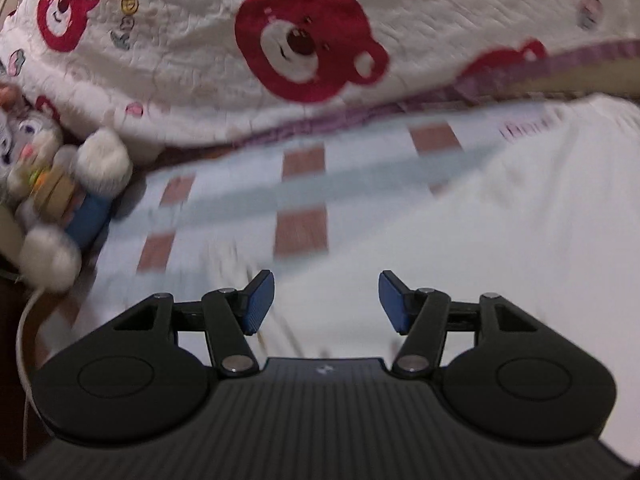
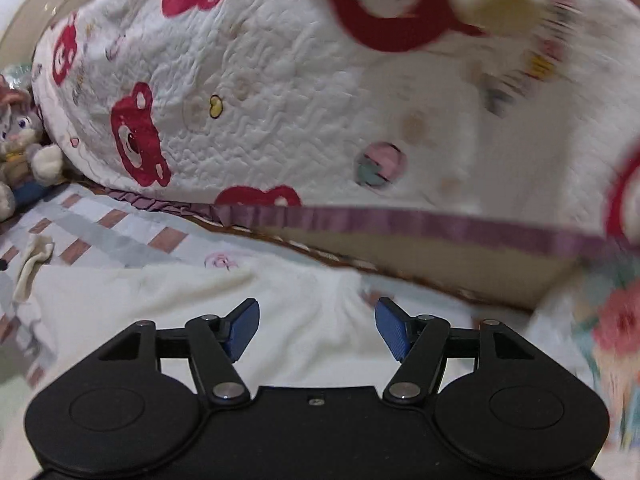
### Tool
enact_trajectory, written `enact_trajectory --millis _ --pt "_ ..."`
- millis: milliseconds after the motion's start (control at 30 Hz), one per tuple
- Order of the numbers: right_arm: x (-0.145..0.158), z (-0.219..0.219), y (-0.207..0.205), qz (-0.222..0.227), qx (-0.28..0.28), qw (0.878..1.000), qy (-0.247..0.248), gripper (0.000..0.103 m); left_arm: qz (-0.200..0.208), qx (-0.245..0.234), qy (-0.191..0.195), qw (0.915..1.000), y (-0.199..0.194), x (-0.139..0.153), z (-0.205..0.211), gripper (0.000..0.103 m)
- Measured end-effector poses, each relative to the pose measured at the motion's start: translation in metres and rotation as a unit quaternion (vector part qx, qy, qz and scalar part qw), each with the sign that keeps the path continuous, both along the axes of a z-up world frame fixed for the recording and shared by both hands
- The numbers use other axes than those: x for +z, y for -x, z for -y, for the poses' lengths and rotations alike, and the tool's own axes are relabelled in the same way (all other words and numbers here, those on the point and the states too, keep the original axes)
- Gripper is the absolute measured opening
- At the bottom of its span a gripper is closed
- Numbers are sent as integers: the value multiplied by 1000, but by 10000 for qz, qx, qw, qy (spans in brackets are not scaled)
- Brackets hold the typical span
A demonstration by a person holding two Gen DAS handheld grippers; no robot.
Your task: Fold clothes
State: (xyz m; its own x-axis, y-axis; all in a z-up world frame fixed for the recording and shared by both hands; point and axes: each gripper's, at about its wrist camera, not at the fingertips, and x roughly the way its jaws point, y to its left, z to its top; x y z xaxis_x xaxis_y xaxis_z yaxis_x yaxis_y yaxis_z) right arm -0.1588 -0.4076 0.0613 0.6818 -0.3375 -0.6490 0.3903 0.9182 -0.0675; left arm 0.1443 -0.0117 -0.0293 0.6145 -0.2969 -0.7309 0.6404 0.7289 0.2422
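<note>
- Cream-white cloth, that's your garment (image 2: 192,300): soft, thin-looking knit spread on the bed (image 1: 240,200), over the checked sheet, just this side of the quilt's purple edge. In the right wrist view it runs under and ahead of the tool, with a few creases fanning out in the middle.
- Left tool (image 1: 326,300) has its blue pads wide apart and nothing between them. It's over the white cloth too; that view is smeared, so I can't tell whether it touches the fabric.
- Right tool (image 2: 316,328) is the same story: spread wide, holding nothing, hanging just above the garment.
- My guess on handling: light and floppy, no stiffness at all. It'll sag and drag on the sheet, and a pinch in the middle will just bunch it up.
- So you'd want to take it at an edge or corner, one tool each side, and pinch only the layers you mean to move. Which edge is hem or sleeve I can't make out.
- Whether it's flat or already folded once, I honestly can't tell; the scene fits either.
- Watch the bear-print quilt (image 2: 280,100) right behind it, plus a small pale cloth (image 2: 34,264) near the bed's left edge and a plush toy (image 1: 60,184) at the far left. It's easy to snag the sheet along with the garment.
</note>
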Motion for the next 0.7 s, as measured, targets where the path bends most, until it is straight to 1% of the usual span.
enact_trajectory --millis 33,100,167,233,300,367,400,433,467,533,567,600,667,700 --pt "2 -2 -25 -147 142 9997 116 69 59 26 69 10000 -12 -5 0 58" --pt "-9 -18 -64 -374 652 9960 485 69 177 77 206 9996 -35 -15 0 58" --pt "-28 -35 -89 -328 1130 9912 604 68 308 252 264 9989 -51 -23 -7 58" --pt "-47 -53 -99 -225 1490 9880 336 68 318 445 392 9977 -64 -30 -24 58" --pt "-70 -79 -98 -145 1703 9851 168 68 103 716 710 9948 -72 -38 -45 59" --pt "-89 -102 -95 -215 1884 9818 112 68 -164 1003 1071 9890 -78 -46 -66 60" --pt "-98 -114 -94 -290 2002 9793 80 68 -272 1114 1136 9869 -80 -52 -71 61" --pt "-105 -125 -95 -399 2215 9743 80 68 -364 1208 1132 9855 -82 -59 -72 62" --pt "-112 -135 -96 -503 2420 9689 86 68 -456 1301 1128 9840 -83 -66 -73 68" --pt "-124 -154 -101 -651 2712 9601 194 65 -639 1486 1119 9805 -87 -80 -76 74" --pt "-130 -163 -103 -726 2849 9555 234 55 -730 1578 1114 9784 -89 -87 -77 75" --pt "-135 -169 -110 -805 2914 9531 159 46 -822 1670 1110 9762 -91 -94 -78 75" --pt "-142 -175 -122 -739 2919 9536 -66 11 -1004 1854 1099 9713 -94 -108 -80 75" --pt "-145 -177 -128 -667 2895 9546 -209 8 -1095 1945 1094 9686 -96 -115 -81 75"
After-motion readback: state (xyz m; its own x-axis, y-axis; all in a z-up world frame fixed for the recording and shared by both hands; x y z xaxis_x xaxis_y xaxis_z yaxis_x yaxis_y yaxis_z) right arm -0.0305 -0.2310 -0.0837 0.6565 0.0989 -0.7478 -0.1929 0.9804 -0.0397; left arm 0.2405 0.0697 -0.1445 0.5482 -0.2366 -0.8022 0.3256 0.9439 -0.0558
